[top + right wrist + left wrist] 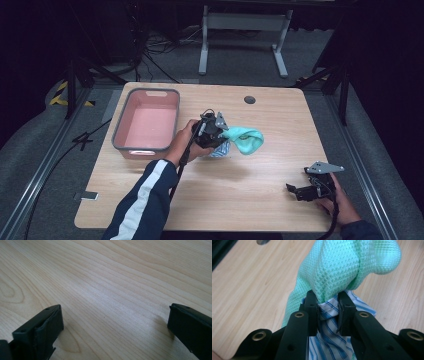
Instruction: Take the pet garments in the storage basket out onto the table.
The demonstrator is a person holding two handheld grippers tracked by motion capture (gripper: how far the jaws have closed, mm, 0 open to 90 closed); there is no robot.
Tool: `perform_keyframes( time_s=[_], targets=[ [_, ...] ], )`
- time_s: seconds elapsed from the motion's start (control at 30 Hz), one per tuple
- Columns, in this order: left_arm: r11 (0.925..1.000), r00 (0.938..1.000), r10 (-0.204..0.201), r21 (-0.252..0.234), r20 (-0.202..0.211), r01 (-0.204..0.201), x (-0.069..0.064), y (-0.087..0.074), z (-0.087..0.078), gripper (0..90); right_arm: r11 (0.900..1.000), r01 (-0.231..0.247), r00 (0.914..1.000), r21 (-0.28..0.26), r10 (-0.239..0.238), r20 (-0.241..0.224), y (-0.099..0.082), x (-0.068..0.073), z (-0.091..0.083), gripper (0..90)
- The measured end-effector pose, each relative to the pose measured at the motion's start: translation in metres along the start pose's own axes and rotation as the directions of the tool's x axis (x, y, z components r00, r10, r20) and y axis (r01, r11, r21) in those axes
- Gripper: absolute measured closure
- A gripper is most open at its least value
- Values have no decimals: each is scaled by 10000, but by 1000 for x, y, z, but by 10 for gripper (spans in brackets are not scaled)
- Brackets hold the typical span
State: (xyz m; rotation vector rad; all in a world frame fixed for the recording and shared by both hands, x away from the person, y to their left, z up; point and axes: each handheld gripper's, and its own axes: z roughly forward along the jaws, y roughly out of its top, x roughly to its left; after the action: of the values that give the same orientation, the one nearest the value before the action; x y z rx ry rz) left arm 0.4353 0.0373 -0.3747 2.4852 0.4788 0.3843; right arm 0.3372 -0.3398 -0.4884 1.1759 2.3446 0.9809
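My left gripper (223, 134) is at the table's middle, shut on a bundle of two cloths. One is a mint-green waffle cloth (246, 139), the other a blue-and-white striped cloth (220, 149). Seen along the left gripper's jaws, the green cloth (342, 267) bulges up past the tips. The striped cloth (329, 337) is pinched between them, with the left gripper (327, 305) closed tight on both. My right gripper (293, 190) rests low near the table's front right, jaws wide apart. The right gripper (115, 317) has bare wood between its fingers (42, 327).
A pink tub (120, 132) with a grey rim stands at the table's back left, nothing visible inside. A dark round grommet (249, 99) is set into the table's far edge. The wooden table (240, 190) has open surface in front.
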Motion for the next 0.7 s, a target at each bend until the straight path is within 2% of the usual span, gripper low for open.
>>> perform_keyframes(
  time_s=[0.3, 0.6, 0.7],
  targets=[
    [9992, 9993, -300, 261, 231, 294, 0, -11, 17, 743, 10000, -1, 10000, 1, 1, -1, 0, 0, 0, 7],
    [9988, 9986, -381, 329, 364, 369, -4, -17, 31, 730, 10000, -3, 10000, 2, 3, -2, 0, 0, 0, 7],
    [9979, 9976, -451, 488, 520, 426, -6, -19, 39, 718, 10000, 0, 10000, 0, 0, -1, 0, 0, 0, 7]
  ],
)
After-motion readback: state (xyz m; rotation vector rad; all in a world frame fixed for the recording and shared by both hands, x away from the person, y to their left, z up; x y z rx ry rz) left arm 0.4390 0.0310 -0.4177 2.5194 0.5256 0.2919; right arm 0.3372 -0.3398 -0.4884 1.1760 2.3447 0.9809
